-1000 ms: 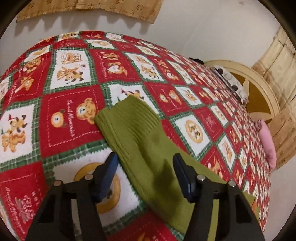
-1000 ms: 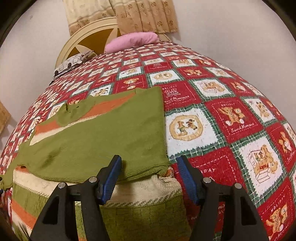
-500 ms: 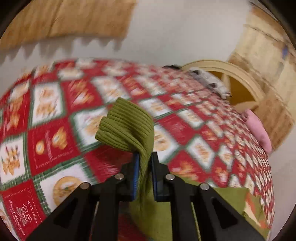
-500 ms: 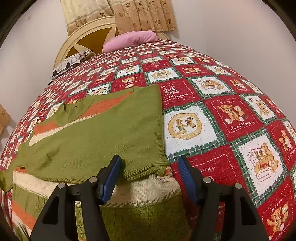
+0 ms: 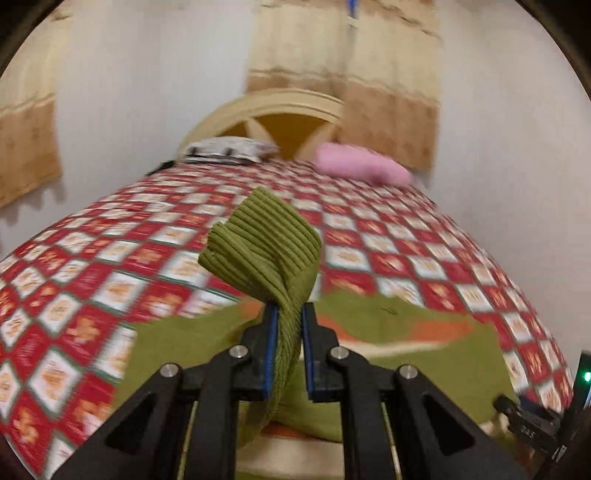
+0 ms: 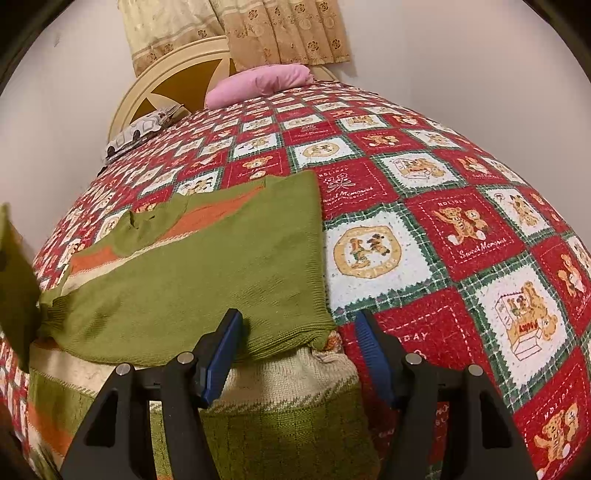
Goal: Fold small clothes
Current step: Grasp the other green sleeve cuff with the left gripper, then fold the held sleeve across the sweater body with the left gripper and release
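The left tool (image 5: 287, 325) is closed on the green sleeve (image 5: 273, 258) of a knitted sweater (image 6: 192, 273); the sleeve is pinched between the two blue pads (image 5: 272, 343) and is held clear of the bed. The ribbed cuff (image 5: 258, 229) projects beyond the fingertips, away from the camera and toward the headboard (image 5: 269, 110), and the sleeve's long axis runs along the tool's fingers, with the knit twisted where it is gripped. Below the cuff the sleeve passes down between the pads to the body of the sweater, which lies spread on the red, white and green patchwork quilt (image 6: 461, 236). In the right wrist view the sweater is seen with a green panel folded across its orange, cream and green striped body; the panel's long axis runs roughly left to right across the view, and its right edge lies on a line pointing toward the headboard. The lifted sleeve is visible as a blurred green mass at the left edge of that view. The right tool (image 6: 299, 354) is open, its jaws set wide apart just above the near hem of the folded panel, with nothing held between them. A pink pillow (image 6: 258, 83) and a patterned pillow (image 6: 144, 129) are noted at the head of the bed, below beige curtains (image 6: 258, 33). The left wrist view is motion-blurred.
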Demonstrator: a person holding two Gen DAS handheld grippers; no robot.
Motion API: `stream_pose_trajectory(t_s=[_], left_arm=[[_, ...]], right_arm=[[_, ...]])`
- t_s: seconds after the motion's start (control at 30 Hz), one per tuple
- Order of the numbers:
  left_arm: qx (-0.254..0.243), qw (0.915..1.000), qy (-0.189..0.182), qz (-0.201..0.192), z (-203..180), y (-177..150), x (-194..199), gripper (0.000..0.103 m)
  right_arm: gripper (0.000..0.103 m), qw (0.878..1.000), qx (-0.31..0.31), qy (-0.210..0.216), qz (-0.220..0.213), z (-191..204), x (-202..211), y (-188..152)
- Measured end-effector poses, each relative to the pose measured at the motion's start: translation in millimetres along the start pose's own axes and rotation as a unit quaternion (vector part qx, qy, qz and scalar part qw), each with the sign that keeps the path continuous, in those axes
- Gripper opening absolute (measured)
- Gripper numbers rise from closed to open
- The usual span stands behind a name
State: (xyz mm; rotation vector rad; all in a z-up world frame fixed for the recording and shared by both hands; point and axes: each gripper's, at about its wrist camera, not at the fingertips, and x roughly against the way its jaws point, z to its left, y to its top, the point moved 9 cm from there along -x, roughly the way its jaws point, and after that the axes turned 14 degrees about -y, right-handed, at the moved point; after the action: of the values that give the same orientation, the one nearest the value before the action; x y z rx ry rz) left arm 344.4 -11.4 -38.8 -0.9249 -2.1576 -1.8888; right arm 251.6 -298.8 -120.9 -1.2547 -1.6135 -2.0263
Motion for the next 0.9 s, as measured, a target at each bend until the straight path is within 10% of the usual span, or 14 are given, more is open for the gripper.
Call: stream_pose_trajectory(t_s=[0.23,0.3,0.37,0.4,0.67,0.9], left_arm=[[-0.046,0.9949,-0.027,0.086,-61.7,-50.6,-40.4,0.017],[-0.048,0.9921,-0.029,0.112,-67.6,-63.4,-43.0,0.037],[-0.036,0.9902,-0.029,0.132,-62.9,-70.0,-40.0,0.093],[-0.023,0.9916,-0.023,0.125,-55.4,-68.9,-31.2,0.098],[0.053,0.9954,0.058,0.054,45.9,-72.3,49.2,0.103],[0.226,0.9674,0.088,0.073,115.8,-117.5,41.7,0.103]], right_arm=[[0.064,1.0,-0.005,0.009,0.001,0.5,0.1,-0.8],[0.064,1.0,-0.007,0.011,0.001,-0.7,-0.2,-0.8],[0.064,1.0,-0.009,0.012,0.002,-1.0,-0.3,-0.8],[0.064,1.0,-0.009,0.012,0.002,-1.0,-0.4,-0.8],[0.064,1.0,-0.018,0.017,-0.013,-3.5,6.2,2.6],[0.065,0.994,-0.01,0.106,-0.01,53.9,51.6,23.7]])
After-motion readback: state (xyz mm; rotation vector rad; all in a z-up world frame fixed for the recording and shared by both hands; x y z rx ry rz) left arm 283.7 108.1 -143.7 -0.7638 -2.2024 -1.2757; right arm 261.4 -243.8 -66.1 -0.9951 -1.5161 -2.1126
